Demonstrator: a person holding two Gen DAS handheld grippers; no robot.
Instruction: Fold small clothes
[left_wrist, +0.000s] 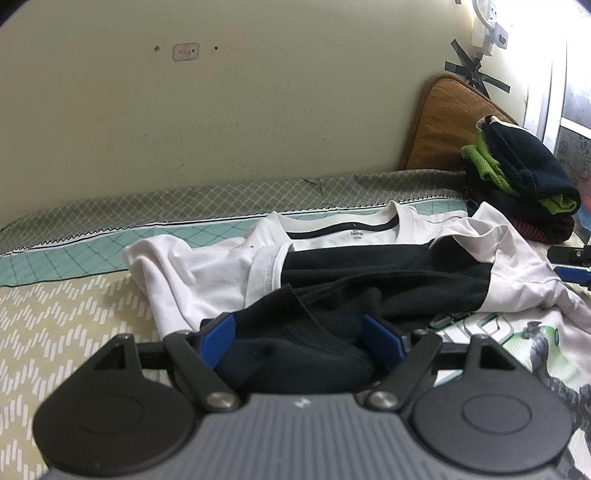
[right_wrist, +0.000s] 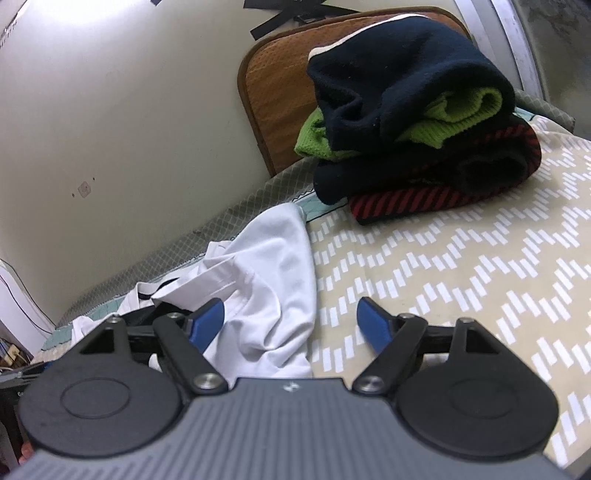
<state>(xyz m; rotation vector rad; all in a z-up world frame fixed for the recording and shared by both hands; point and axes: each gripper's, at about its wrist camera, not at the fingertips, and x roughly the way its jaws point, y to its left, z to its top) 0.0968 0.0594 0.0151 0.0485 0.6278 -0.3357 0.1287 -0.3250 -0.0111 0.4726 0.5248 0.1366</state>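
Observation:
A white T-shirt with a black chest panel (left_wrist: 229, 273) lies crumpled on the bed, collar toward the wall, a printed part at the lower right. My left gripper (left_wrist: 299, 332) is open, and a bunched fold of the shirt's black cloth lies between its blue fingers (left_wrist: 218, 339). In the right wrist view the shirt's white sleeve (right_wrist: 273, 280) spreads over the sheet. My right gripper (right_wrist: 291, 314) stands open above the sleeve's edge, its left finger over the cloth and its right finger (right_wrist: 373, 321) over bare sheet.
A stack of folded clothes (right_wrist: 413, 110), navy, green and red-striped, sits near the wall in front of a brown cushion (right_wrist: 273, 92); the same stack (left_wrist: 524, 184) is at the far right in the left wrist view. A zigzag-patterned bedsheet (right_wrist: 461, 277) covers the bed. The wall runs close behind.

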